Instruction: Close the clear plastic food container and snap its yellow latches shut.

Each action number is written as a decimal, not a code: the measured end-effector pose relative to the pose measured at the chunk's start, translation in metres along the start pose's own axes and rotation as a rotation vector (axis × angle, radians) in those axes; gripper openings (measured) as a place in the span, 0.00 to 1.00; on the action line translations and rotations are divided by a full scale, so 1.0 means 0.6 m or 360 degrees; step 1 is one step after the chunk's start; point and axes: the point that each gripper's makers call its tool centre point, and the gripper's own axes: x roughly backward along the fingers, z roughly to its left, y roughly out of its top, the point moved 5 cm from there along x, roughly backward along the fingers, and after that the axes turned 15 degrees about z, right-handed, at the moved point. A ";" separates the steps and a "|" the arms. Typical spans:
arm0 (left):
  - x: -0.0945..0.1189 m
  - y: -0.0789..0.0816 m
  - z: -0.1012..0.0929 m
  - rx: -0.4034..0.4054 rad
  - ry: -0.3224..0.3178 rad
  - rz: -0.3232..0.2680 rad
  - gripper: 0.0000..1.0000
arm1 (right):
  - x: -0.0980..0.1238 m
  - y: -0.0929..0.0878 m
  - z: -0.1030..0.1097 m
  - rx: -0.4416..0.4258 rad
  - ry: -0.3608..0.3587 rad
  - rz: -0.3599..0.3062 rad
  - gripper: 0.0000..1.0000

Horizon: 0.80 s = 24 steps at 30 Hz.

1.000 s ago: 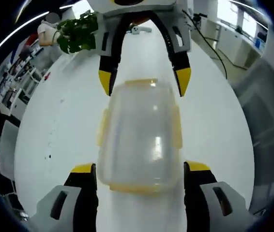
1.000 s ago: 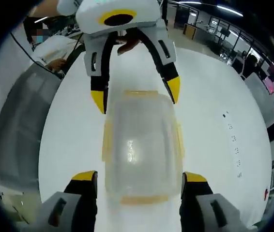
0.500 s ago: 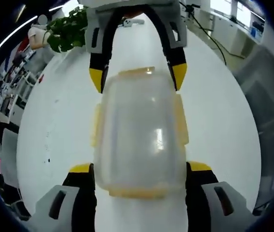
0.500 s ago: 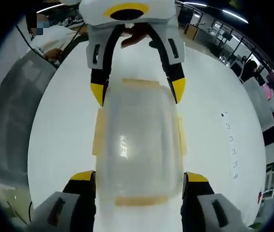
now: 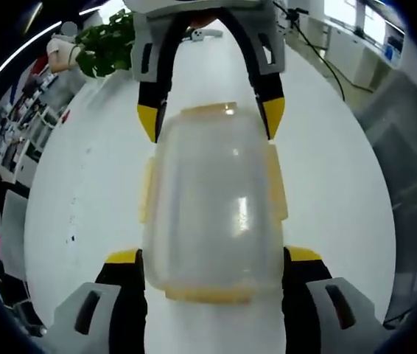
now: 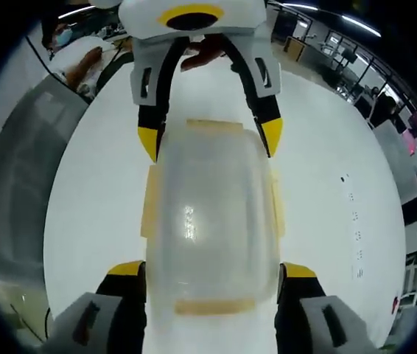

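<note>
A clear plastic container (image 5: 212,203) with its lid on rests on the white table (image 5: 90,192). Pale yellow latches (image 5: 276,184) stick out from its long sides, and more yellow latches line both ends. My left gripper (image 5: 212,257) is open, a jaw on each side of the near end. My right gripper (image 5: 212,118) comes in from the opposite end, its yellow tips flanking the far corners. In the right gripper view the same container (image 6: 212,214) lies between my open right gripper (image 6: 212,268) and the left gripper (image 6: 210,140). I cannot tell whether the latches are snapped.
A green potted plant (image 5: 113,44) stands at the table's far left. A grey chair (image 5: 407,162) sits beside the table edge, seen also as a grey chair (image 6: 24,184) in the right gripper view. A person's hand (image 6: 201,55) holds the left gripper.
Both grippers have slid further in along the container from opposite ends, so it looks larger between the jaws. Since half a second ago almost nothing has moved.
</note>
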 end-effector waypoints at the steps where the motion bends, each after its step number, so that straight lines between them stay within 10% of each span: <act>1: 0.001 -0.004 -0.001 0.0002 0.0000 0.0001 0.73 | 0.000 0.005 0.002 0.0001 0.0002 -0.0001 0.71; 24: 0.032 -0.146 -0.032 0.0077 0.0012 0.0061 0.73 | -0.017 0.151 0.022 0.0069 0.0011 -0.0028 0.71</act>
